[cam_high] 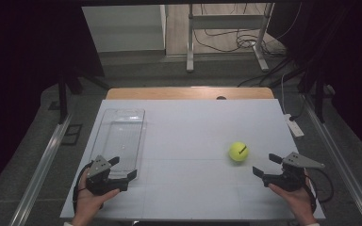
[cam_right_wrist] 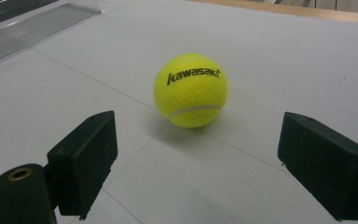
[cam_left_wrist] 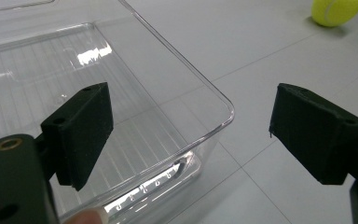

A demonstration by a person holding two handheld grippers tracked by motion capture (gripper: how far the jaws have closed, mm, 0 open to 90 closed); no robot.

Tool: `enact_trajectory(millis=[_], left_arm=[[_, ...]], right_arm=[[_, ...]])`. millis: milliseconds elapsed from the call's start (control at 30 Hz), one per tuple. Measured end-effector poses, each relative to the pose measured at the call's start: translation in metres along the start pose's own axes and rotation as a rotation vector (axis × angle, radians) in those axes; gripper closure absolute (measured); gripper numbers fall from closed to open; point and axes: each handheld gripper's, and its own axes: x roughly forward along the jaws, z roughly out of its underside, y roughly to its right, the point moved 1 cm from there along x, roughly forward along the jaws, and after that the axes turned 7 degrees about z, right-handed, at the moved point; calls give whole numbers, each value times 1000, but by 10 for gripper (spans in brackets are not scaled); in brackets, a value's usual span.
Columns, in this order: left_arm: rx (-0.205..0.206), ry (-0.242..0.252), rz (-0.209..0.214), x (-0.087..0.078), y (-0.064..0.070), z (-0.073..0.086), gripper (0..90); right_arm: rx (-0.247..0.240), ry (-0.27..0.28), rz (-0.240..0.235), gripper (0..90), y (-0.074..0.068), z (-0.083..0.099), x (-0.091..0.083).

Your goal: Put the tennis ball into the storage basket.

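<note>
A yellow tennis ball (cam_high: 238, 151) sat on the white table (cam_high: 193, 141), just beyond and left of the released right claw (cam_high: 266, 165), while the released left claw (cam_high: 122, 168) straddled a clear tray's (cam_high: 122, 136) near corner.

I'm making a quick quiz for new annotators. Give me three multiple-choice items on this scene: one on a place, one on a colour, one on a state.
1. Where does the tennis ball lie?
A. inside the clear bin
B. on the table ahead of the right gripper
C. between the left gripper's jaws

2. What colour is the ball?
A. red
B. white
C. yellow-green

3. How stands the left gripper?
A. open at the clear bin's near corner
B. shut on the ball
C. shut on the bin's rim

Answers: B, the ball sits on the table before the right gripper; C, its felt is yellow-green; A, its jaws stand wide apart at the clear bin.
</note>
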Motion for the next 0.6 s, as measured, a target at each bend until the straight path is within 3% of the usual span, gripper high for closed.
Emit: enact_trajectory(millis=[600], left_arm=[[6,5,-5,-1,2,-1,140]], right_arm=[[2,-13,-4,120,2,4,0]])
